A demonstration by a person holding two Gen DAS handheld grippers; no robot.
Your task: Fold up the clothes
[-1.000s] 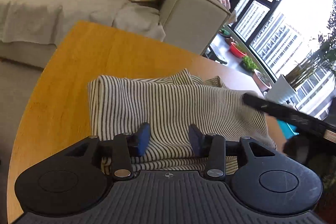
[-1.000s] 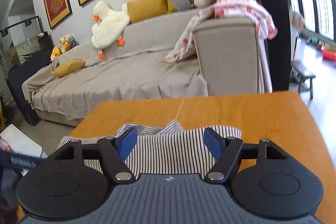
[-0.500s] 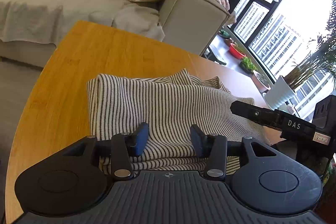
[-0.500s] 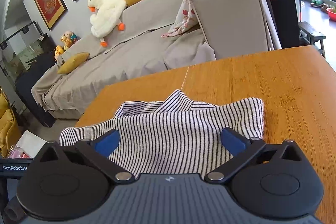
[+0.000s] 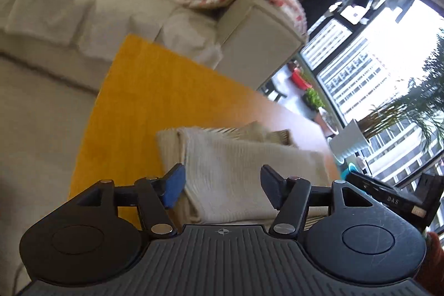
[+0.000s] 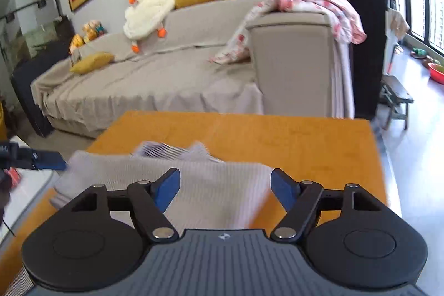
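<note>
A folded striped garment (image 5: pixel 244 171) lies on the orange wooden worktop (image 5: pixel 144 107), blurred in both views so its stripes barely show. In the left wrist view the left gripper (image 5: pixel 220 182) stands with its blue-padded fingers spread wide, nothing between them; the garment lies just ahead of and below the tips, its left folded edge running past the left finger and its far end bunched into a small ridge. Whether the pads touch the cloth cannot be told. At the right edge of that view the right gripper's dark body juts in beside the garment's right end. In the right wrist view the right gripper (image 6: pixel 224 186) is likewise spread apart and holds nothing; the garment (image 6: pixel 211 185) sits directly in front of it, filling the gap between the fingers and reaching left toward a blue-tipped finger (image 6: pixel 48 164) of the other gripper at the left margin. The garment's right edge ends near the right finger, with bare worktop (image 6: pixel 319 140) beyond. Behind the worktop stands a grey covered sofa (image 6: pixel 166 74) with a plush duck (image 6: pixel 147 10) and a floral blanket (image 6: pixel 310 7) over its arm.
</note>
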